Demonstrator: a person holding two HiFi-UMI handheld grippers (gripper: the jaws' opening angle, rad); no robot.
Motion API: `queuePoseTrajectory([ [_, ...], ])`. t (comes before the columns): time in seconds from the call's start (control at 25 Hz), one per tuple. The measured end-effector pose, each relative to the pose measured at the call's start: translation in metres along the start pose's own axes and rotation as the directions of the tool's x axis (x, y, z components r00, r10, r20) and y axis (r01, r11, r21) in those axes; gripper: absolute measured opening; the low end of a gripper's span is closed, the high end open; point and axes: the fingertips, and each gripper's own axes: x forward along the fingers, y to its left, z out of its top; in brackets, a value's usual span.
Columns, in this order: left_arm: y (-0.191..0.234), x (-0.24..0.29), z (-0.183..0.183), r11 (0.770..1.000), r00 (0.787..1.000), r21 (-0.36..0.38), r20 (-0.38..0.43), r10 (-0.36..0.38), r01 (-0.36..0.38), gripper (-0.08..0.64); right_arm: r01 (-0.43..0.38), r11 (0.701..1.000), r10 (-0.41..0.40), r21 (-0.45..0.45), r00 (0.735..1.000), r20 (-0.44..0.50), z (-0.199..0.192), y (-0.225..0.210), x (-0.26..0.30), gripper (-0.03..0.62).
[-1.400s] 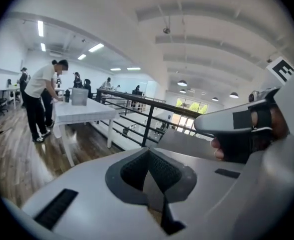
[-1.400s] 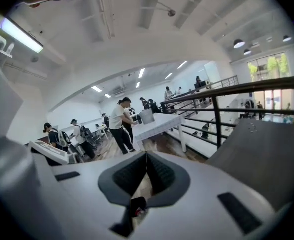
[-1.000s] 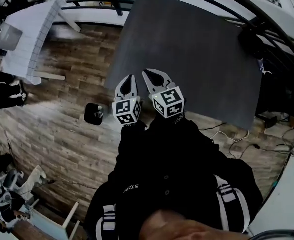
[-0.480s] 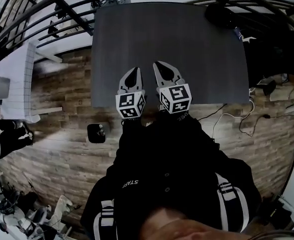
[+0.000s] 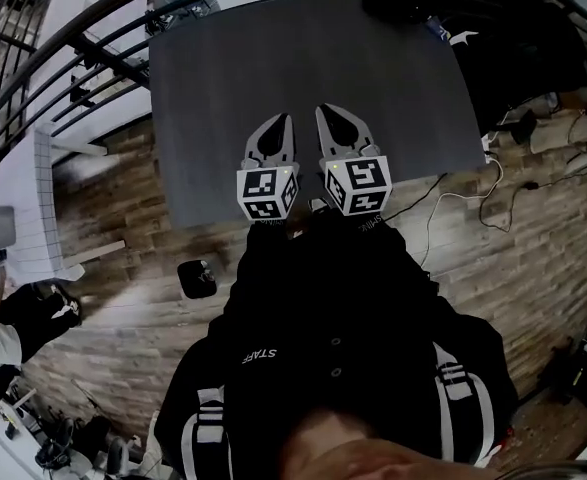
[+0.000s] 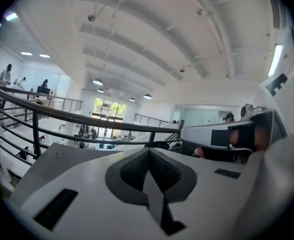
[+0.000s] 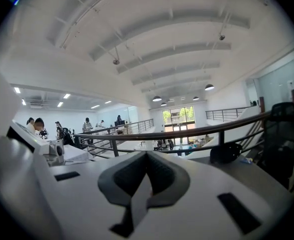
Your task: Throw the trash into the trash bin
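My left gripper and right gripper are held side by side over the near edge of a dark grey table. Both are shut with nothing between the jaws. In the left gripper view the closed left gripper points level across the table toward a railing. The right gripper view shows the right gripper closed the same way. A small black container, perhaps the bin, stands on the wooden floor to my left. No trash shows in any view.
A black rounded object lies at the table's far right corner, next to a black chair. A metal railing runs behind the table. Cables trail on the floor at right. People stand at a white desk at left.
The view has swung round, so the table now lies straight ahead instead of off to the right. Both grippers, still shut and side by side, now reach over its near edge.
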Motion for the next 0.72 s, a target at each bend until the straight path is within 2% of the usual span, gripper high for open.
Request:
queuePoseTrajectory([
  [0.32, -0.025, 0.021, -0.005, 0.995, 0.995, 0.001, -0.028, -0.1, 0.1, 0.0, 0.085, 0.996, -0.085, 0.013, 0.996, 0.012, -0.002, -0.021, -0.016, 0.015],
  [0.44, -0.031, 0.023, -0.006, 0.994, 0.993, -0.006, -0.029, -0.111, 0.111, 0.0, 0.097, 0.995, -0.097, 0.008, 0.995, 0.018, -0.001, -0.022, -0.025, 0.015],
  [0.72, -0.042, 0.024, 0.006, 0.993, 0.994, 0.052, -0.017, -0.104, 0.104, 0.0, 0.089, 0.995, -0.091, 0.034, 0.993, 0.08, 0.011, -0.028, -0.032, 0.015],
])
